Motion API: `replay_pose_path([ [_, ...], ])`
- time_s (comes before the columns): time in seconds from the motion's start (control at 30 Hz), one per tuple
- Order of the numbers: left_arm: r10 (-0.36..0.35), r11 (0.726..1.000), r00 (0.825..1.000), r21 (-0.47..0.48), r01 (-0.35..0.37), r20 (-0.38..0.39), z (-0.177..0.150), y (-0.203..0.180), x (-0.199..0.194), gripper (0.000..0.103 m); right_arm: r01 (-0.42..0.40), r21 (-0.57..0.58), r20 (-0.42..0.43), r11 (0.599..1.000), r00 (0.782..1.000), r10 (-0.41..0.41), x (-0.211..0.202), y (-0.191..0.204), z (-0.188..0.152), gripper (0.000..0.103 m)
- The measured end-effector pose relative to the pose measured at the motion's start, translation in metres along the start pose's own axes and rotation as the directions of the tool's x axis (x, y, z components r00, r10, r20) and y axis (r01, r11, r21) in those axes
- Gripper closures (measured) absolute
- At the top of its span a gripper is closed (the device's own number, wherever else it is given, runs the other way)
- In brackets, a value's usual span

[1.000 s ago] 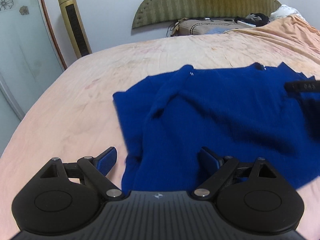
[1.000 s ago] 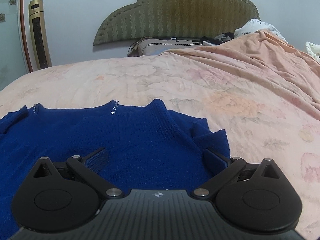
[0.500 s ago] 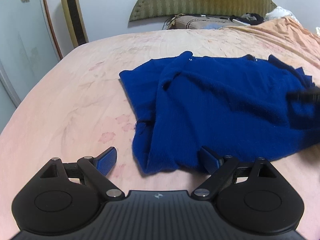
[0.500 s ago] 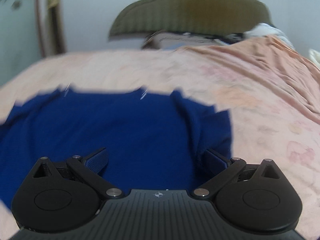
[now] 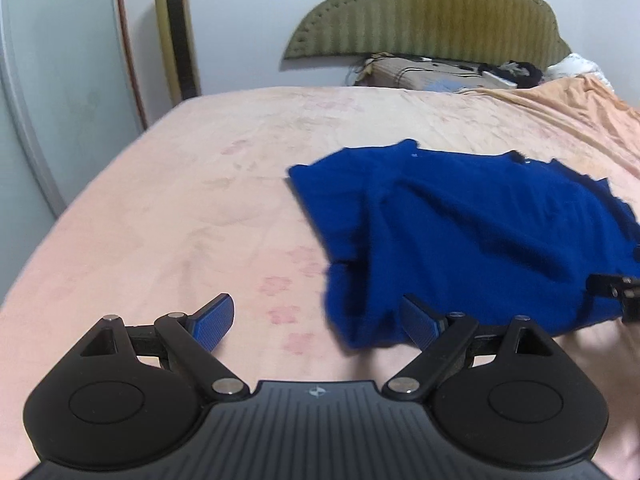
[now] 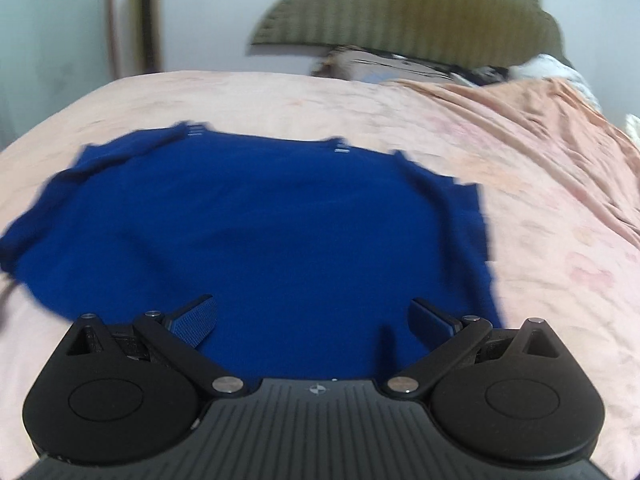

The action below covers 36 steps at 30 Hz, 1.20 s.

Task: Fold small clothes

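Observation:
A small royal-blue knit sweater [image 5: 472, 232] lies spread on the pink bedsheet [image 5: 180, 208], its left sleeve folded in over the body, small shiny beads at the neckline. My left gripper [image 5: 320, 320] hovers open at the sweater's near left corner, nothing between its fingers. In the right wrist view the sweater [image 6: 260, 232] fills the middle, slightly blurred. My right gripper [image 6: 312, 320] stands open above the sweater's near hem, gripping nothing. A black part of the right gripper [image 5: 618, 292] shows at the right edge of the left wrist view.
A green padded headboard [image 5: 432, 12] and pillows [image 5: 416, 72] sit at the far end. An orange blanket [image 6: 560, 128] is bunched on the right. A gold tower fan [image 5: 176, 28] and a glass door [image 5: 48, 80] stand beyond the left edge of the bed.
Both grippers have pulled back toward the near edge of the bed and away from the sweater, staying open. The sweater now lies farther from both cameras.

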<state>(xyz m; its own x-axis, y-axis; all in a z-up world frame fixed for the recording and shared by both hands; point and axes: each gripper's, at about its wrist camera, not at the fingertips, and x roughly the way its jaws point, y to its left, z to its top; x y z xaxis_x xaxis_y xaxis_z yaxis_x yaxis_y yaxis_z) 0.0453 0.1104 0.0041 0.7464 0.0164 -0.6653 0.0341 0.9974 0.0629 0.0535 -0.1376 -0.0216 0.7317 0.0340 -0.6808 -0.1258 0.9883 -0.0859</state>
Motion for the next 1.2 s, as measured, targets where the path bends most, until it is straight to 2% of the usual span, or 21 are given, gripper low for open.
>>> replay_pose_path([
  [0.17, -0.040, 0.995, 0.999, 0.095, 0.039, 0.005, -0.009, 0.001, -0.006, 0.012, -0.117, -0.086, 0.014, 0.989, 0.993, 0.119, -0.010, 0.049, -0.003, 0.001],
  [0.23, -0.047, 0.995, 0.999, 0.093, 0.046, 0.019, -0.010, 0.003, -0.005, 0.012, -0.136, -0.136, 0.008, 0.981, 0.990, 0.138, -0.010, 0.068, -0.004, 0.001],
  [0.33, -0.118, 0.992, 0.991, 0.059, 0.115, 0.055, -0.005, 0.009, -0.006, 0.012, -0.116, -0.220, 0.019, 0.969, 0.992, 0.124, -0.011, 0.090, -0.004, 0.001],
  [0.43, -0.219, 0.975, 0.973, 0.056, 0.215, 0.074, 0.004, 0.009, -0.002, 0.012, -0.061, -0.272, 0.048, 0.960, 0.996, 0.077, -0.013, 0.099, -0.004, 0.001],
  [0.57, -0.293, 0.953, 0.955, 0.094, 0.288, 0.044, 0.012, 0.000, 0.016, 0.014, -0.050, -0.210, 0.039, 0.977, 0.997, 0.059, -0.015, 0.089, -0.005, 0.001],
  [0.6, -0.312, 0.947, 0.950, 0.091, 0.309, 0.026, 0.013, -0.001, 0.022, 0.017, -0.052, -0.184, 0.030, 0.981, 0.998, 0.059, -0.014, 0.084, -0.005, 0.001],
  [0.63, -0.328, 0.941, 0.945, 0.083, 0.327, -0.001, 0.013, -0.003, 0.028, 0.033, -0.056, -0.161, 0.020, 0.985, 0.998, 0.059, -0.012, 0.080, -0.006, 0.001],
  [0.67, -0.335, 0.939, 0.941, 0.068, 0.337, -0.040, 0.014, -0.004, 0.036, 0.042, -0.060, -0.141, 0.009, 0.988, 0.998, 0.062, -0.011, 0.077, -0.008, 0.001],
  [0.73, -0.344, 0.937, 0.933, 0.022, 0.348, -0.103, 0.014, -0.003, 0.048, 0.077, -0.072, -0.111, -0.004, 0.991, 0.997, 0.072, -0.010, 0.073, -0.010, 0.001],
  [0.8, -0.365, 0.931, 0.920, -0.050, 0.361, -0.143, 0.012, 0.002, 0.056, 0.092, -0.073, -0.104, -0.005, 0.992, 0.997, 0.073, -0.009, 0.071, -0.012, 0.001],
  [0.93, -0.413, 0.910, 0.902, -0.087, 0.405, -0.121, 0.010, 0.013, 0.046, 0.099, -0.044, -0.080, 0.035, 0.996, 0.998, 0.047, -0.012, 0.060, -0.010, 0.001],
  [1.07, -0.463, 0.885, 0.880, -0.099, 0.454, -0.107, 0.003, 0.032, 0.029, 0.100, -0.036, 0.048, 0.057, 0.998, 0.998, 0.033, -0.012, 0.024, -0.002, 0.001],
  [1.2, -0.422, 0.906, 0.894, -0.118, 0.407, -0.150, -0.009, 0.049, 0.034, 0.100, -0.017, 0.154, 0.017, 0.988, 1.000, 0.014, -0.007, -0.008, -0.004, 0.001],
])
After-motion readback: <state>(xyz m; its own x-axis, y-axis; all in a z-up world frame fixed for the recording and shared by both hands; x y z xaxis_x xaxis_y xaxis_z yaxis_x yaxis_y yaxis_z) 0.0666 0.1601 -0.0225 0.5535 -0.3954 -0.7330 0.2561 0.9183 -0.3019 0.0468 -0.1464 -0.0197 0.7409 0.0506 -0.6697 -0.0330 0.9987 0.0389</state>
